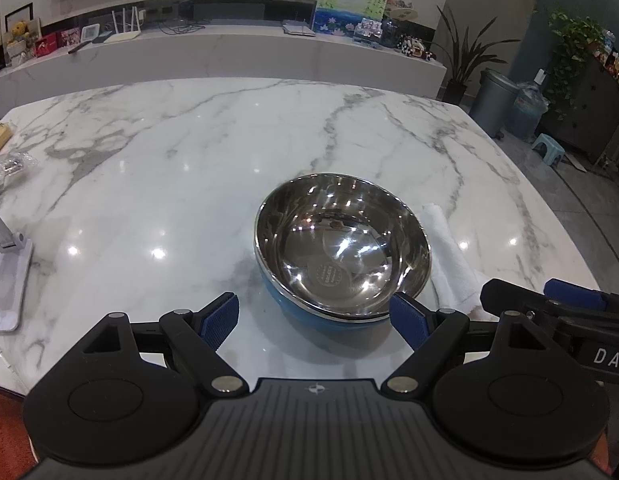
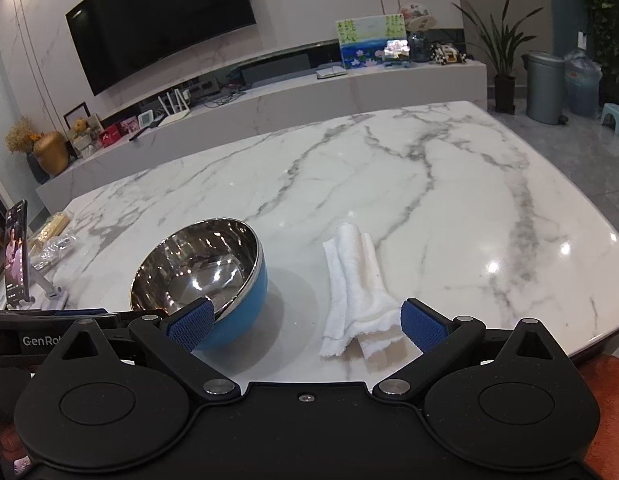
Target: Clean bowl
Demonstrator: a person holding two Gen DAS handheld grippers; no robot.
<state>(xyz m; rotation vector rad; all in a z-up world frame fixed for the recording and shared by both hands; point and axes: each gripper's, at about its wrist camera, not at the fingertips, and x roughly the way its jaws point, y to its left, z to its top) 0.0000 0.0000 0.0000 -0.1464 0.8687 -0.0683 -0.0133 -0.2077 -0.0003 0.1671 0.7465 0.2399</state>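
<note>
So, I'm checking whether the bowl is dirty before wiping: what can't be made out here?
- Bowl inside, both views: glare and reflections mask any dirt.
- Bowl's near wall, right wrist view: hidden behind a jaw pad.
- Cloth underside, both views: folded under, unseen.
- Phone screen, right wrist view: too small.

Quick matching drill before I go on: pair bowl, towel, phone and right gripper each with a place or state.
Things:
1. bowl
2. towel
3. phone
4. right gripper

Places or states:
a. propped on a stand at the table's left edge
b. open, holding nothing
c. steel inside, blue outside
d. white, folded, lying right of the bowl

Pairs: 1-c, 2-d, 3-a, 4-b
</note>
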